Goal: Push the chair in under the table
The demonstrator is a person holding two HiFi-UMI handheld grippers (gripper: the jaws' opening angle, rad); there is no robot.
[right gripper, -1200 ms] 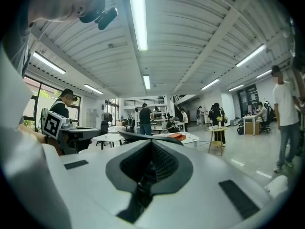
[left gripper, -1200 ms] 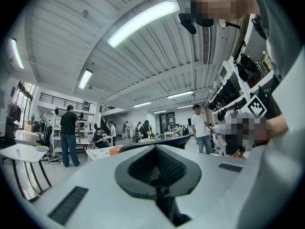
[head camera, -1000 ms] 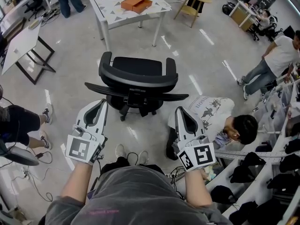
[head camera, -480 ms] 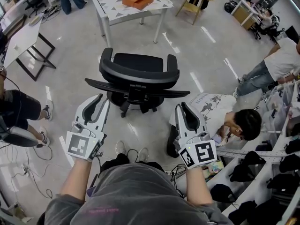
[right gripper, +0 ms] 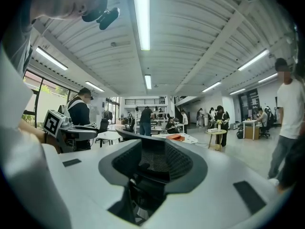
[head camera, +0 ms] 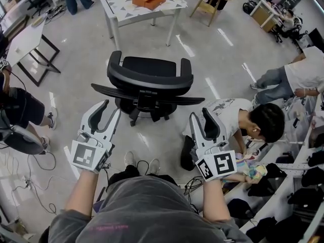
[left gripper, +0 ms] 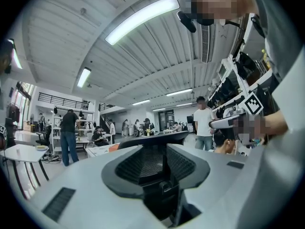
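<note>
Pictured in a busy workshop: standing behind the black office chair, parked at 12 o'clock with its backrest turned this way, well apart from the white table farther out at 12. Holding left gripper at 11 and right gripper at 1, near the backrest but not touching, jaws partway apart after just opening, nothing between them. Probably rolls easily yet swivels, so best pressed on the stiff backrest rim at both ends, not the thin armrests.
</note>
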